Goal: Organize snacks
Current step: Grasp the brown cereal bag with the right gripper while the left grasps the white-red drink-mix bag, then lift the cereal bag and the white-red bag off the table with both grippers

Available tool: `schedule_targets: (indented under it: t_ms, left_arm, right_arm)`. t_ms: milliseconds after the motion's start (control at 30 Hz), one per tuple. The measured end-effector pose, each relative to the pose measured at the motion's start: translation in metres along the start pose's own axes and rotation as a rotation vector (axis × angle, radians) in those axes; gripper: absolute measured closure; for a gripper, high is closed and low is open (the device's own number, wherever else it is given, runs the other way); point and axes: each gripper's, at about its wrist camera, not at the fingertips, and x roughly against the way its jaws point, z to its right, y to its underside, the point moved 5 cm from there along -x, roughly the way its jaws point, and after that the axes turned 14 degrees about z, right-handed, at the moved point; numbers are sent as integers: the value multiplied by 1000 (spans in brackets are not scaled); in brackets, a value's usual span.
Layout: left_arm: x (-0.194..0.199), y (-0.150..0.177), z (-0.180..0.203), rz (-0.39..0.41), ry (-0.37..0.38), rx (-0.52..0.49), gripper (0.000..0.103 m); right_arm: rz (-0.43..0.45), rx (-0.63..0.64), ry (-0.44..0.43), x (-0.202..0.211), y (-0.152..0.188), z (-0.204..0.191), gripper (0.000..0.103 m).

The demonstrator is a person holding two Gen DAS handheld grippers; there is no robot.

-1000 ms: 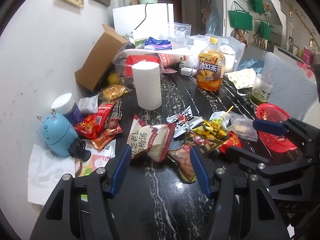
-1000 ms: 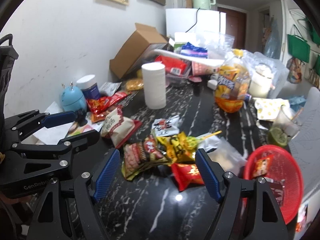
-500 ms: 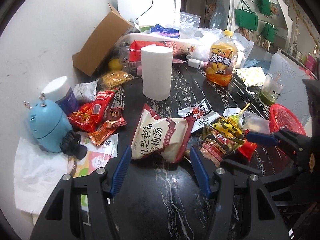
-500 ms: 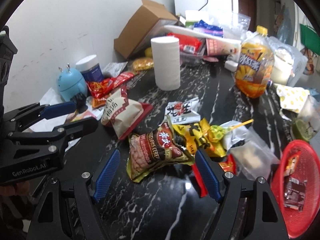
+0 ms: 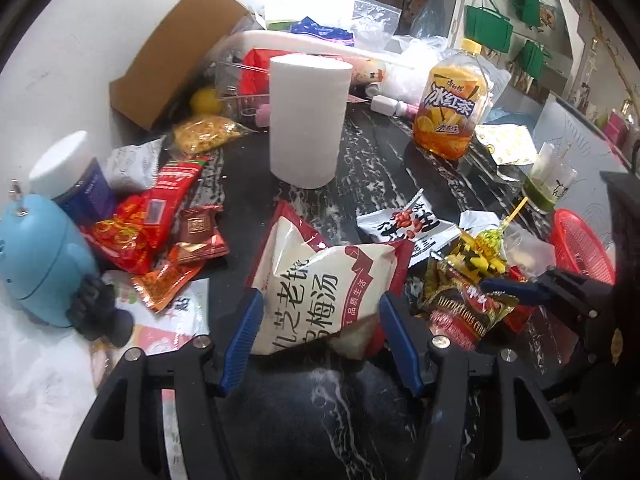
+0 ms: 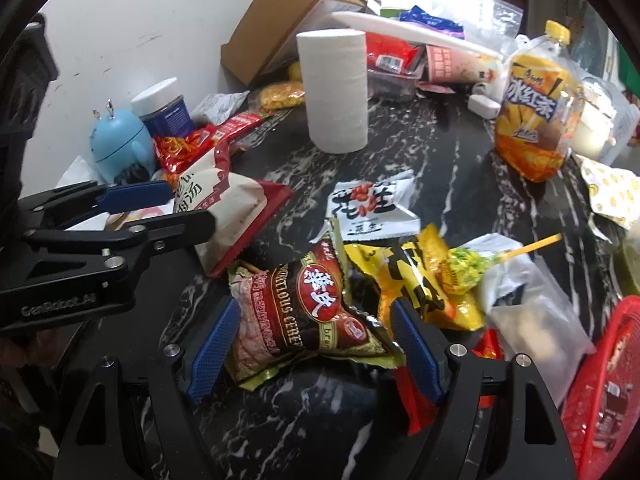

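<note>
Both grippers have dropped closer: left gripper (image 5: 320,334) straddles 老梅汤 bag (image 5: 320,292).

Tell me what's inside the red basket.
The red basket holds a small dark wrapped snack and a reddish packet. Its far side is cut off by the frame, so anything more stays unseen.

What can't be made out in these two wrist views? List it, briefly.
- Red basket: cut off by the right wrist view's edge, so its full contents are unseen; the packets inside are too blurred to identify.
- Red packet: mostly hidden behind the right gripper finger.
- White plum-soup bag: its near end sits between the left gripper pads; contact cannot be told.
- Cardboard box: interior faces away.
</note>
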Motion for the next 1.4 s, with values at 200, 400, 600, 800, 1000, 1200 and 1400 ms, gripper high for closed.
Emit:
schedule_targets:
  t_ms: [200, 400, 600, 800, 1000, 1200, 1400]
  left_arm:
    - [-15, -2, 4, -36, 9, -38, 32]
    - [-25, 0, 4, -58, 18, -30, 30]
    - [-31, -3, 11, -59, 33, -54, 30]
    - [-31, -2, 18, -28, 64, -63, 35]
    - [-20, -2, 26, -3, 80, -85, 55]
    - [-6, 6, 33, -6, 103, -80, 58]
    - [6, 19, 39, -31, 127, -68, 58]
  right_arm:
    - [-16, -15, -40, -7, 3, 0, 25]
    - [-10, -27, -61, -7, 5, 1, 31]
    - [5, -52, -82, -3, 5, 4, 49]
    - [22, -52, -77, 6, 5, 7, 55]
    - [36, -58, -58, 14, 7, 12, 59]
    - [42, -66, -48, 25, 13, 13, 60]
    - [44, -70, -33, 36, 19, 12, 60]
